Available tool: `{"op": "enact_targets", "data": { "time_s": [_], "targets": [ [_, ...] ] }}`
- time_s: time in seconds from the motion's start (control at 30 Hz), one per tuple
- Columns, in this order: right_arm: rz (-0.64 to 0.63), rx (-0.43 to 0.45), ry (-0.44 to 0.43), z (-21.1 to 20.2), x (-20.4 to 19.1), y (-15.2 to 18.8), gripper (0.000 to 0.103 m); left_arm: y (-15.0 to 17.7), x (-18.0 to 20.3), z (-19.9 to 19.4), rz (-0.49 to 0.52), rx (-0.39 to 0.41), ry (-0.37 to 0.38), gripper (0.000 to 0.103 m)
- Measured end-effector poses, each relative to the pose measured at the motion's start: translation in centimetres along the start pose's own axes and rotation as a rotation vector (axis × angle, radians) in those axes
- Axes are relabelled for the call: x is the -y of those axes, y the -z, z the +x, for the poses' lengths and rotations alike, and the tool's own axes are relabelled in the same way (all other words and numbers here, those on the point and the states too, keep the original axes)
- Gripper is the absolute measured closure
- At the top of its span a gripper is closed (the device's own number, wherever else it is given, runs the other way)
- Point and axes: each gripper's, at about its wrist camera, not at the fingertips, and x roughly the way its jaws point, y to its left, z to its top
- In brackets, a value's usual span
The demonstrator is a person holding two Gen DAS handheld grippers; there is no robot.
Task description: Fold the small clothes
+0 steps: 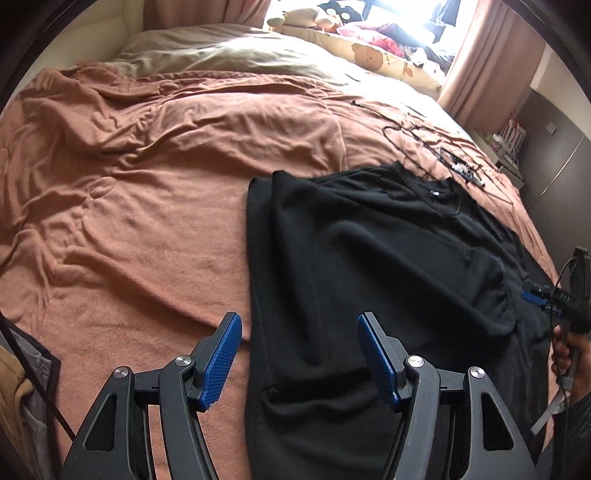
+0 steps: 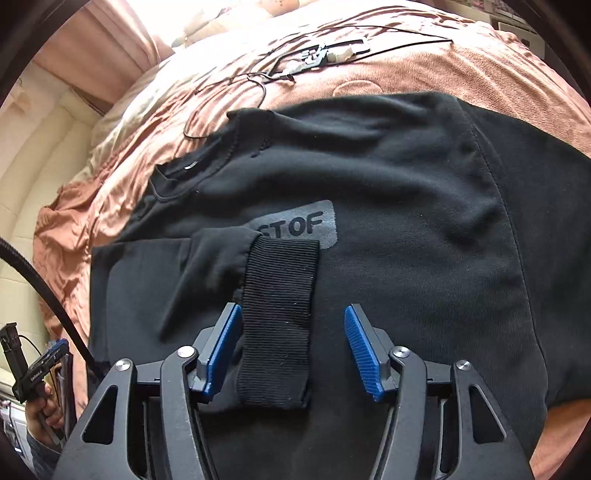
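Between right gripper pads, parted & not pinching, black ribbed sleeve cuff of black sweatshirt runs lengthwise, nearer left pad; left gripper open, empty.

**A bedroom in daylight**

We see a wide bed under a rumpled terracotta blanket. Behind it a bright window gives strong light, with pink curtains beside it. Plush toys lie at the far end.
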Motion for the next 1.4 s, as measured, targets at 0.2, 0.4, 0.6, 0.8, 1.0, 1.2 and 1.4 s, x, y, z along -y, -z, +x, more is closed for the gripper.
{"op": "enact_targets", "data": {
  "time_s": [0.2,0.4,0.6,0.8,1.0,1.2,1.4],
  "targets": [
    [0.007,-0.013,-0.031,1.9,-0.1,-0.6,0.054,2.6,-1.3,2.0,0.045,-0.063,-0.038,0.043],
    [0.016,-0.038,-0.057,3.8,-0.4,-1.3,0.072,4.4,-1.7,3.6,0.066,-0.115,-0.025,0.05],
    [0.001,-0.018,-0.01,3.5,-0.4,-1.7,0.102,5.3,-1.9,5.1,0.08,-0.137,-0.046,0.058],
    [-0.017,0.03,0.083,0.5,-0.8,-0.7,0.103,4.7,-2.5,4.8,0.028,-0.101,-0.073,0.085],
    [0.009,0.037,0.16,0.1,0.4,0.3,0.103,5.0,-3.8,4.2,-0.024,-0.091,-0.035,0.09],
    [0.006,0.02,0.185,-0.7,-0.3,0.8,0.103,5.2,-3.4,4.2,0.007,-0.109,-0.041,0.089],
    [-0.002,0.047,0.147,-3.3,-0.4,0.8,0.102,5.3,-3.2,3.6,0.021,-0.126,-0.027,0.089]
  ]
}}
